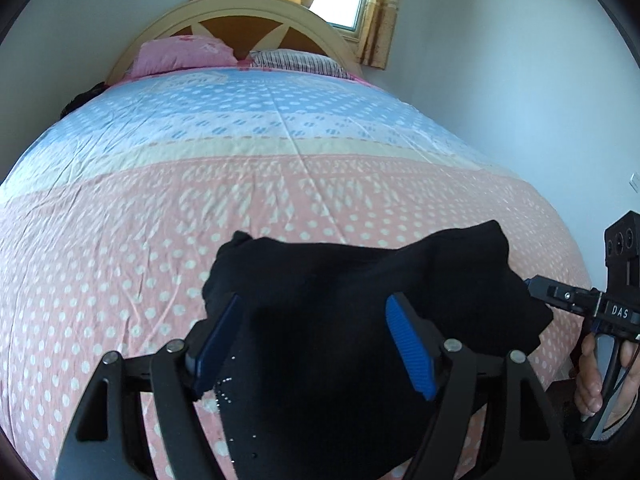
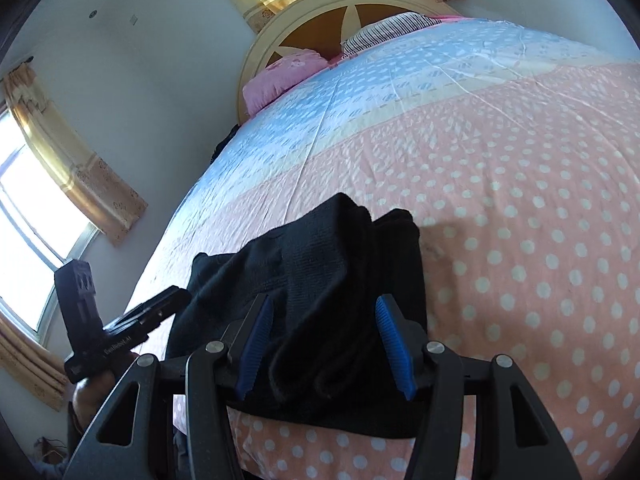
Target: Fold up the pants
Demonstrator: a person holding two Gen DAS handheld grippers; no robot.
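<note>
Reaching in from each side, the left tongs [image 1: 316,344] and right tongs [image 2: 324,344] gape wide, holding nothing, over the black pants [image 1: 360,292] bunched between them near the bed's [image 1: 160,240] front edge.

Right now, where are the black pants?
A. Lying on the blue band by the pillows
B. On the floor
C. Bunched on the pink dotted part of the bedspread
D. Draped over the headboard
C: the black pants sit bunched on the bedspread's pink dotted part, short of its blue band.
</note>
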